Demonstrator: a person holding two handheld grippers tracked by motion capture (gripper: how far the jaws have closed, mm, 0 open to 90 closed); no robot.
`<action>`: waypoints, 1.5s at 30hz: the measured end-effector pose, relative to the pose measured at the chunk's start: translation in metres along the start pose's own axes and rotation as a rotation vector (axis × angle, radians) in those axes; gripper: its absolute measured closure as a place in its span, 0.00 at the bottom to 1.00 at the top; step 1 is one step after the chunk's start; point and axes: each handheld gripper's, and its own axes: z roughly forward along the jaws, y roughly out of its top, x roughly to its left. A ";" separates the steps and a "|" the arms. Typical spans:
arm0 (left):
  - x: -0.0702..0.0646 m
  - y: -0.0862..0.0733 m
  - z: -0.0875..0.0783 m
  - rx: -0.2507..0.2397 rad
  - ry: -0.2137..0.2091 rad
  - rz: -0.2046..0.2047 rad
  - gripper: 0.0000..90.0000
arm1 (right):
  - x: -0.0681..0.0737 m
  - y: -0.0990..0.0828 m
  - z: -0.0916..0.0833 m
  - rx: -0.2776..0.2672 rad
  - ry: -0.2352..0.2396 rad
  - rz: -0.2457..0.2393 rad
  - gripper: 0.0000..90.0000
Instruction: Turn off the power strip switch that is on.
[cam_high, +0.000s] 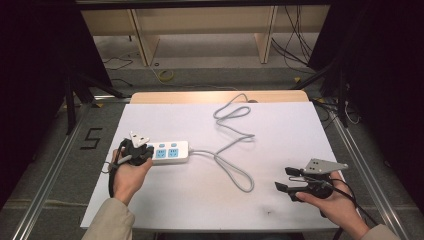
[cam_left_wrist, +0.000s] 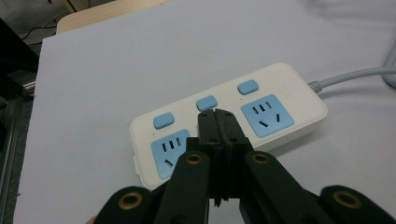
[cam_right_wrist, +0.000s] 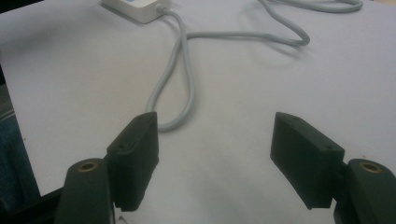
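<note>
The left gripper (cam_left_wrist: 216, 116) is pressing its jaws fully together with nothing between them, their tips hovering over the middle blue switch (cam_left_wrist: 206, 102) of the white plastic three-socket power strip (cam_high: 167, 152), which is lying at the left of the white table top (cam_high: 280, 135). The right gripper (cam_right_wrist: 215, 161) is holding its jaws wide apart and empty above bare table at the near right, just short of the strip's looping grey cable (cam_high: 235, 150).
</note>
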 end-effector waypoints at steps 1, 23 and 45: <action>0.000 0.000 0.001 0.000 0.001 0.001 1.00 | 0.000 0.000 0.000 0.000 0.000 0.000 0.36; 0.002 0.011 0.012 0.013 0.013 0.013 1.00 | 0.000 0.000 0.000 0.003 0.000 -0.002 0.36; 0.004 0.019 0.022 0.022 0.018 0.021 1.00 | 0.001 0.000 0.001 0.004 0.001 0.001 0.36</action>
